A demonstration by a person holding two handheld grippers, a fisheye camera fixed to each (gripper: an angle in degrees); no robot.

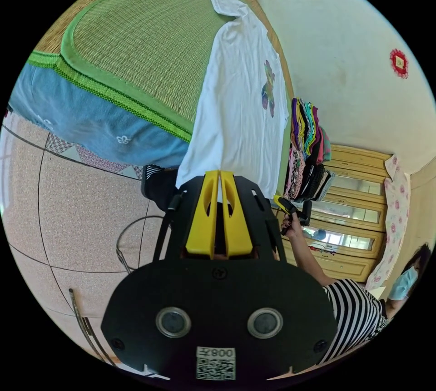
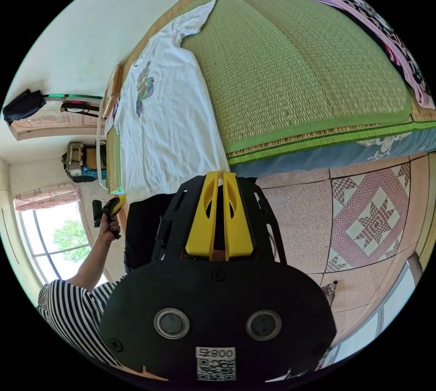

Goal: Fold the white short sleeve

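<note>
A white short-sleeved shirt (image 1: 236, 91) with a coloured print lies flat on the green woven mat (image 1: 145, 46) of a bed, its hem hanging a little over the near edge. My left gripper (image 1: 219, 174) is just short of that hem with its yellow jaws together and no cloth visible between them. In the right gripper view the same shirt (image 2: 168, 118) stretches away from my right gripper (image 2: 219, 174), whose jaws are also together at the hem corner. Each view shows the other gripper held in a hand: the right gripper (image 1: 290, 209) and the left gripper (image 2: 108, 209), both beside the hem.
A pile of folded colourful clothes (image 1: 306, 150) sits on the mat beyond the shirt. A blue bedcover (image 1: 91, 114) hangs below the mat's edge over a tiled floor (image 2: 363, 218). The person in a striped top (image 1: 354, 314) stands at the bed's edge. Wooden cabinets (image 1: 354, 223) line the wall.
</note>
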